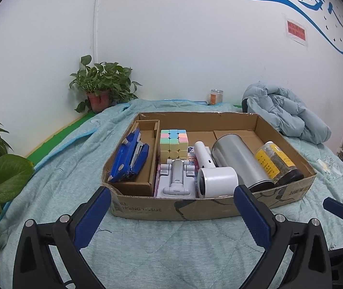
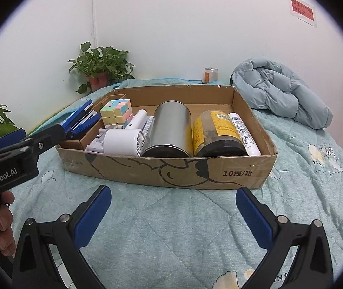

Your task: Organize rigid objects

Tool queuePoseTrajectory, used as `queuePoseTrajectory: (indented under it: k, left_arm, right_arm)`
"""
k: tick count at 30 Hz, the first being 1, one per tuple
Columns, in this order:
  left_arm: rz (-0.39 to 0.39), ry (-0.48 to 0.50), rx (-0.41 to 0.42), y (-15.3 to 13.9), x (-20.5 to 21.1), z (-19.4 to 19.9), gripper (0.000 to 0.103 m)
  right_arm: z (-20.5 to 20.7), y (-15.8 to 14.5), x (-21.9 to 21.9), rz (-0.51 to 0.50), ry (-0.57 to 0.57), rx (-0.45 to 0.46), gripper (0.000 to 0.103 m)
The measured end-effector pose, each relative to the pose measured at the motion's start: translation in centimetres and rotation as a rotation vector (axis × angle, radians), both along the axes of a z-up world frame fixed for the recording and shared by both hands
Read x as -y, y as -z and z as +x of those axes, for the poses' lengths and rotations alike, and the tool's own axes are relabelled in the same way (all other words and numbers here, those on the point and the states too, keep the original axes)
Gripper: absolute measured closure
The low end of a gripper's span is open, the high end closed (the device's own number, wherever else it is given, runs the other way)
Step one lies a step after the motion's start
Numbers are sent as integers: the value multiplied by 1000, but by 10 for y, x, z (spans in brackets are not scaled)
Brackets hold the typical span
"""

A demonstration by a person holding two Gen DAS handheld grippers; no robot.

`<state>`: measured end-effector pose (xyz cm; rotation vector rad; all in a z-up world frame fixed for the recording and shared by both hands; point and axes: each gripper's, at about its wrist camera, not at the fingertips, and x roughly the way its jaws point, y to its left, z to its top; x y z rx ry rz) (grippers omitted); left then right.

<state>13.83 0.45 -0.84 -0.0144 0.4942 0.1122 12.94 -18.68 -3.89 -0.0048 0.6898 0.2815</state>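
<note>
Both grippers, left [image 1: 172,216] and right [image 2: 173,214], jaws spread wide, nothing between; box [image 2: 176,172] at 12 o'clock, tin [image 2: 169,130] inside.

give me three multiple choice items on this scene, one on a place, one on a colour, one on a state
1. Where does the blue stapler lie?
A. in the small inner compartment at the left of the cardboard box
B. on the quilt outside the box
C. on top of the metal canister

2. What colour is the label on the jar beside the metal canister?
A. red
B. yellow
C. green

3. How do the left tongs and right tongs stand?
A. both shut on the box rim
B. one holds the cube
C. both open and empty

Answers:
1. A, the stapler sits inside the narrow cardboard divider at the box's left end.
2. B, a yellow label wraps the jar lying on its side.
3. C, the pads stand wide apart above the quilt with nothing between them.
</note>
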Motion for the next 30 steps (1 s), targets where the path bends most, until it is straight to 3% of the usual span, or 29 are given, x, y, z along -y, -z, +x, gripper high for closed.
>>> queuePoseTrajectory:
  k: [30]
  left_arm:
    - [-24, 36, -43, 12, -11, 9, 0]
  right_arm:
    - [4, 4, -9, -35, 5, -20, 0]
